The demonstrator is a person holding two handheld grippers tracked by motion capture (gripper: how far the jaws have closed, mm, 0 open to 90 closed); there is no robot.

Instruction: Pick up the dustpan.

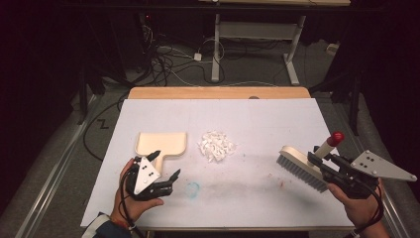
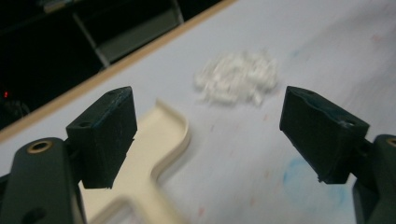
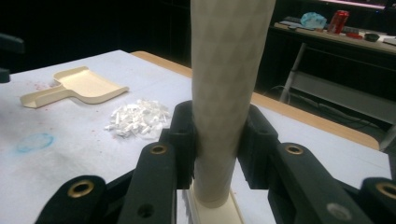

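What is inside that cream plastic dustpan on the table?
The cream plastic dustpan looks empty; the pile of white paper scraps lies beside it. In the high view the left gripper covers its handle end.

Black grippers (image 1: 166, 182) (grey three-cornered plates, brass screws), trailing black cables

Your left gripper (image 1: 166, 171) covered the dustpan (image 1: 162, 144) handle's end from above. In the right gripper view, brush handle (image 3: 229, 93) ran off the top edge; bristles hidden. Left gripper view was blurred, scraps (image 2: 237, 77) indistinct.
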